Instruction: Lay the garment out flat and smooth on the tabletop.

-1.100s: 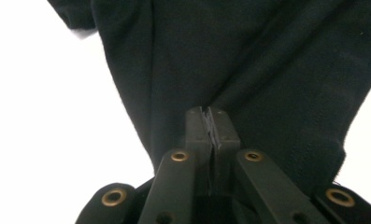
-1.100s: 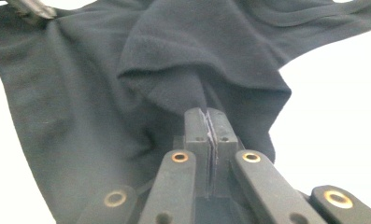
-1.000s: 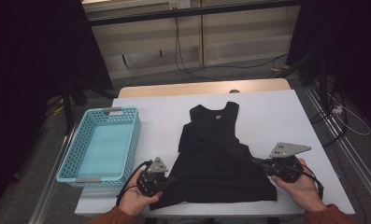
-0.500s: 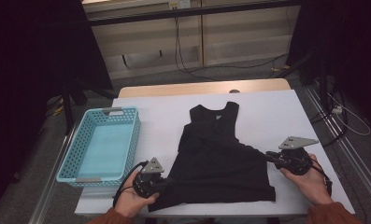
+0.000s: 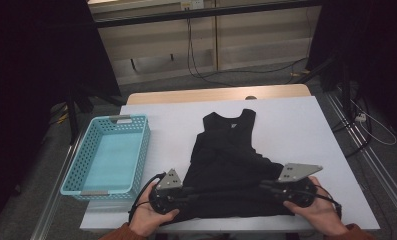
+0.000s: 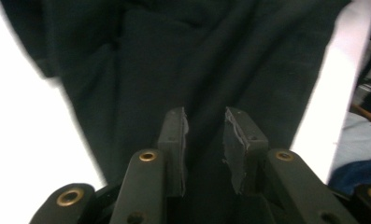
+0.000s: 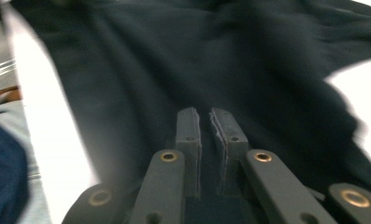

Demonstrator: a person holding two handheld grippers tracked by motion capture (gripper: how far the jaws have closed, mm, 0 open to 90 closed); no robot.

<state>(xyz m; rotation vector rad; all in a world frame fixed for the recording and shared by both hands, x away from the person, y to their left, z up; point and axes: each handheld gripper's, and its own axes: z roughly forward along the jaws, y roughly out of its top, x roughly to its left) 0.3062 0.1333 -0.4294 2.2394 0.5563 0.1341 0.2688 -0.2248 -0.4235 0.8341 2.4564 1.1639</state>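
A black sleeveless top point(image 5: 226, 150) lies flat on the white table point(image 5: 301, 125), neck at the far end. My left gripper point(image 5: 190, 190) rests at the hem's left corner. In the left gripper view its jaws have just been opening, so my left gripper point(image 6: 205, 117) stands open, and the black cloth point(image 6: 174, 56) lies under the gap without being pinched. My right gripper point(image 5: 264, 186) reaches in over the hem from the right. Its jaws have just been closing, and in the right gripper view my right gripper point(image 7: 205, 115) shows only a thin slit with dark cloth point(image 7: 183, 56) in it.
A light blue plastic basket point(image 5: 111, 120) stands on the table's left side, with nothing in it. A wooden board edges the table's far side point(image 5: 216, 94). Bare white tabletop lies right of the top. Cables run across the floor behind.
The right gripper swung out to the right off the hem, then came back left onto it. The left gripper stayed put and its jaws spread apart.
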